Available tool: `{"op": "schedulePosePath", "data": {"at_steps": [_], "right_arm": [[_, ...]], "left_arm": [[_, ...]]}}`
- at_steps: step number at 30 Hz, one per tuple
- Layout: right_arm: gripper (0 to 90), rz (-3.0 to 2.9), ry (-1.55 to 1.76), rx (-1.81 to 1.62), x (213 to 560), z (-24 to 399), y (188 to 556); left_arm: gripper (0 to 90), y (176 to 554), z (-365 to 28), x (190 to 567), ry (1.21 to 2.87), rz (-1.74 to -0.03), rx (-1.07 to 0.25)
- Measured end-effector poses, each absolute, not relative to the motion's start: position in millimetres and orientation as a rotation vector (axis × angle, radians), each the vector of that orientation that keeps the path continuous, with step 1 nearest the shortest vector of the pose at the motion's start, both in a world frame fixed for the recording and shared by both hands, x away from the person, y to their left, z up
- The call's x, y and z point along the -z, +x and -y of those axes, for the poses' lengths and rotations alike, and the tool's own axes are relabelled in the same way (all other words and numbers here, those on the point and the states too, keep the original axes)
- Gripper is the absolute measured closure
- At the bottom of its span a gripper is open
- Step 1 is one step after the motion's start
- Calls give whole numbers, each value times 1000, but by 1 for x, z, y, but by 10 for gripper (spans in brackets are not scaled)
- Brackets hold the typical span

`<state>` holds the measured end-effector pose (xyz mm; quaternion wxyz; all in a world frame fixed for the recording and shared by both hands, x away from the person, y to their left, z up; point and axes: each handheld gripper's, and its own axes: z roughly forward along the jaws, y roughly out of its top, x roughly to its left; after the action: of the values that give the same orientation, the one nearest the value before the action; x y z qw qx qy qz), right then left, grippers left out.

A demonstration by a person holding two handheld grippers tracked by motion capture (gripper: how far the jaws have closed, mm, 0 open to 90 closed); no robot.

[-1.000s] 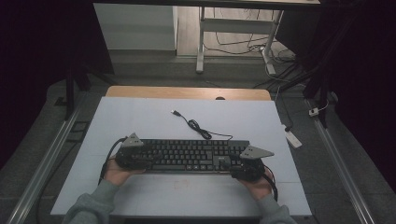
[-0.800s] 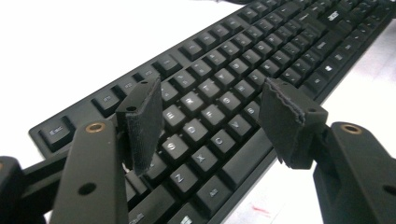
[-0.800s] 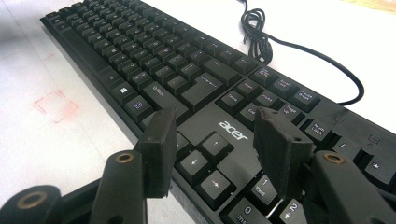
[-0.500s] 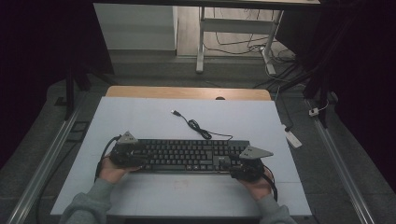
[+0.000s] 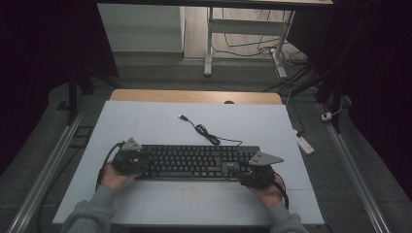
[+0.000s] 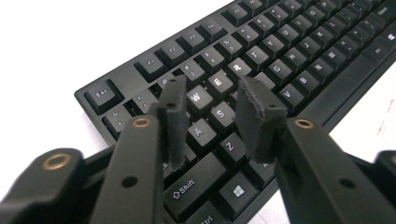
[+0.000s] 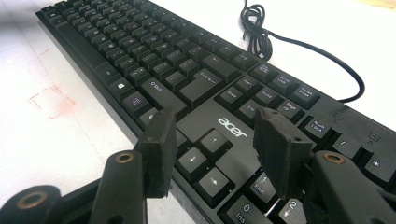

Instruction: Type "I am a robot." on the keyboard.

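a black keyboard (image 5: pixel 194 162) lies flat on the white desk (image 5: pixel 145 121), near the person's edge and running left to right, with its cable (image 5: pixel 204 132) curling away across the desk behind it.

the left hand-held gripper (image 5: pixel 128 160) sits at the keyboard's left end. in the left gripper view its jaws hang just above the keys around w, a and s; they have just been closing, yet there is a clear gap between the two pads and nothing is held between them, so it is open over the keys (image 6: pixel 219 84).

the right hand-held gripper (image 5: pixel 256 172) sits at the keyboard's right end. in the right gripper view its jaws stand apart above the arrow keys (image 7: pixel 205 156) and the printed brand name, with the number pad just beside the right jaw. the pads press on nothing, so this gripper is open too. a faint red square mark (image 7: pixel 51 100) shows on the desk in front of the keyboard.
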<state>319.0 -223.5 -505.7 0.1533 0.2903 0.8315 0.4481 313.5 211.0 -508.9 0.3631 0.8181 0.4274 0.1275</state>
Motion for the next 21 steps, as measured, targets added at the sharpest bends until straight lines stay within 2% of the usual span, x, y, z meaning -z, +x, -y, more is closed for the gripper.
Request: {"op": "schedulePosePath", "data": {"at_steps": [4, 5, 9, 21], "right_arm": [[494, -2385, 832, -1284, 506, 224, 319], [494, -2389, 829, -1275, 505, 224, 319], [494, -2389, 830, -1274, 505, 224, 319], [494, -2391, 827, -1273, 506, 224, 319]], "left_arm": [[709, 314, -212, 512, 2127, -1102, -333], [770, 315, -213, 513, 2129, -1105, -333], [887, 315, -214, 515, 2137, -1103, -333], [890, 318, -209, 521, 2178, -1101, -332]]}}
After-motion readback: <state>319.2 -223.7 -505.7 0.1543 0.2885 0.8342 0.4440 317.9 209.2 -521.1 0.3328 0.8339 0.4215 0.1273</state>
